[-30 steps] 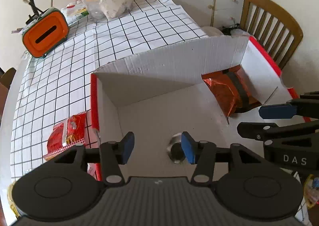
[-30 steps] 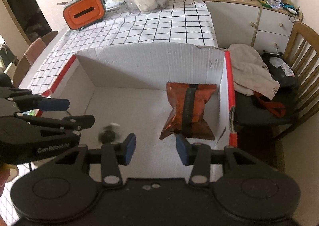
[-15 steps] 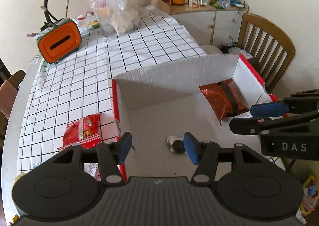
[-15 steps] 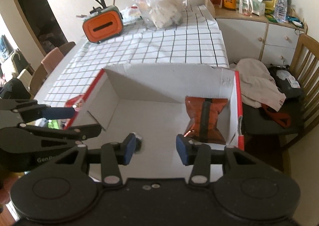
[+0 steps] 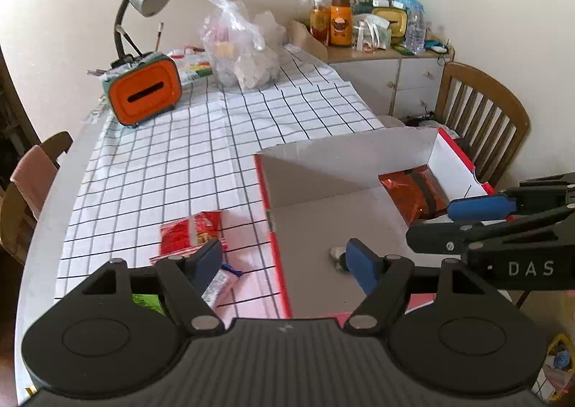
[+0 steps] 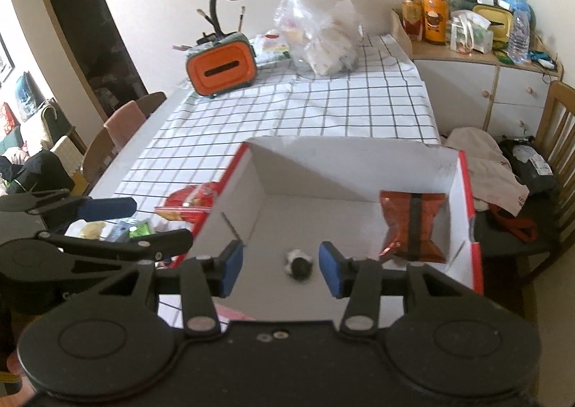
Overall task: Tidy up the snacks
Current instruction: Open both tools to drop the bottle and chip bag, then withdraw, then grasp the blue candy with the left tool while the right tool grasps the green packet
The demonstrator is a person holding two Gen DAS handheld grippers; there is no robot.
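Both grippers have drawn back and upward from the cardboard box since a second ago, so more of the checked tablecloth now shows. The left gripper is released, its blue pads wide apart and holding nothing; it has shifted leftward and now straddles the box's red-edged left wall. The right gripper is likewise released and empty, hovering over the near part of the box floor.

An orange snack bag lies in the box's far right corner against the right wall, where it lay before. A small dark-and-white wrapped snack rests on the box floor near the front edge. Outside the box, beside its left wall, a red snack packet lies on the tablecloth, with a small white-wrapped snack and a green packet near the table's front edge, newly in view.
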